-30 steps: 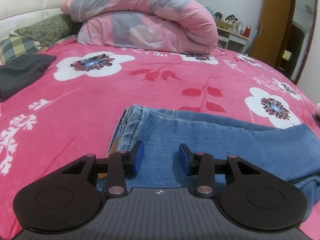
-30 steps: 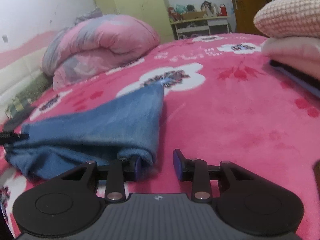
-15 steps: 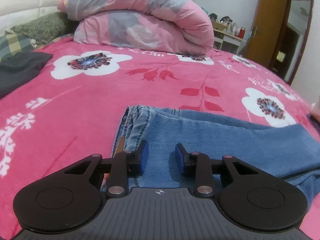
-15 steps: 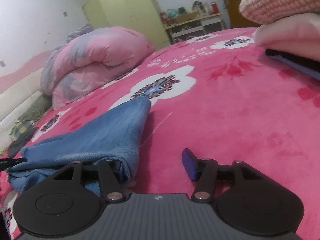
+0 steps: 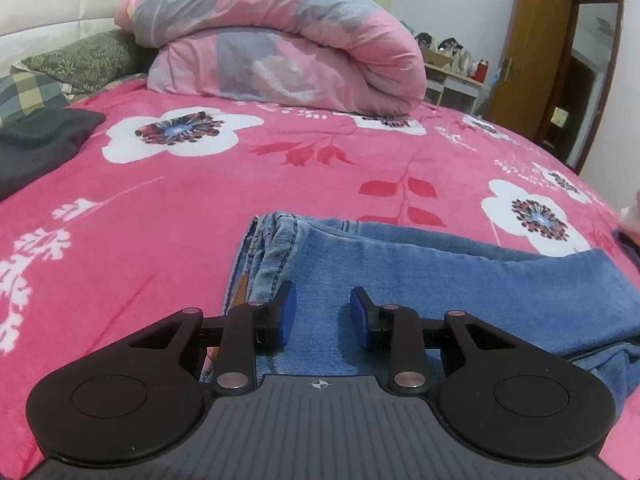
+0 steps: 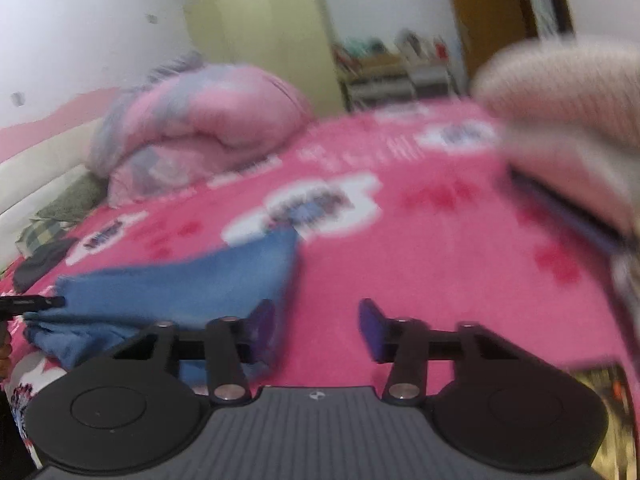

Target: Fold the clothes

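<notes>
jeans: folded blue denim jeans (image 5: 420,276) lie flat on pink flowered bed (image 5: 200,208) | left claw (image 5: 322,314) released above waistband end | right claw (image 6: 316,326) released beside hem end | risk: snagging one layer, fold slides apart

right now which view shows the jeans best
The left wrist view: the jeans lie sharp, stitched folded edge clear, beneath the open left gripper. The right wrist view is blurred, showing only a blue shape.

rolled quilt (image 5: 280,40) at bed head | pillows (image 5: 80,56) | brown door (image 5: 528,48) | shelf (image 5: 452,76)
</notes>
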A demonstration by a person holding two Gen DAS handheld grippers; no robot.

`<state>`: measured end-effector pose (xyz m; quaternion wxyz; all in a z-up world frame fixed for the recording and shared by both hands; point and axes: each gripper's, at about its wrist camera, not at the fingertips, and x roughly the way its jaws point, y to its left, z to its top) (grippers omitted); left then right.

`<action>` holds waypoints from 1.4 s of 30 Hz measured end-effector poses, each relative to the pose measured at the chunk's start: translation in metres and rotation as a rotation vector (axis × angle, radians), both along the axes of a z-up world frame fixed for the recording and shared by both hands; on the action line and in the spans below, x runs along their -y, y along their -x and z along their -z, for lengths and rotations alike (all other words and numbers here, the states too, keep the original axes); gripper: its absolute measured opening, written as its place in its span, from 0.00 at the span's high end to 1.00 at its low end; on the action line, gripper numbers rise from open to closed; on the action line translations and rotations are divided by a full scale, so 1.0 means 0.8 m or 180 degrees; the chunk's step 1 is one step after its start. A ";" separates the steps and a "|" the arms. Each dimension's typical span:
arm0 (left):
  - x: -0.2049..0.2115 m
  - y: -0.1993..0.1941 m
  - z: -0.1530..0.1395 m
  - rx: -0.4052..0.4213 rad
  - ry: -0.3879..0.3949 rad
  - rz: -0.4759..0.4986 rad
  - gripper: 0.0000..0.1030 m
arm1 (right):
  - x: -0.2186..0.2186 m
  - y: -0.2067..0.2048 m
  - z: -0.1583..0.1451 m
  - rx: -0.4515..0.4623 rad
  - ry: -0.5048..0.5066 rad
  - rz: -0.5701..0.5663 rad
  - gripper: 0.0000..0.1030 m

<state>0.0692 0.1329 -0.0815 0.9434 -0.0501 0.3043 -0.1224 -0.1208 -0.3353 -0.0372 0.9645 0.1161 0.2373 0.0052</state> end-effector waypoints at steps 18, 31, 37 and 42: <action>-0.001 0.013 0.008 0.0250 -0.0002 0.0052 0.68 | -0.054 -0.104 0.023 -0.0162 0.0732 -0.0393 0.70; -0.005 0.018 0.014 0.0407 0.0032 0.0081 0.68 | -0.052 -0.205 0.039 -0.0321 0.0749 -0.0468 0.76; -0.010 0.018 0.017 0.0431 0.0113 0.0087 0.67 | -0.033 -0.218 0.046 -0.0645 0.0471 -0.0404 0.76; -0.010 0.018 0.017 0.0436 0.0147 0.0083 0.67 | -0.024 -0.251 0.052 -0.0605 0.0306 -0.0306 0.76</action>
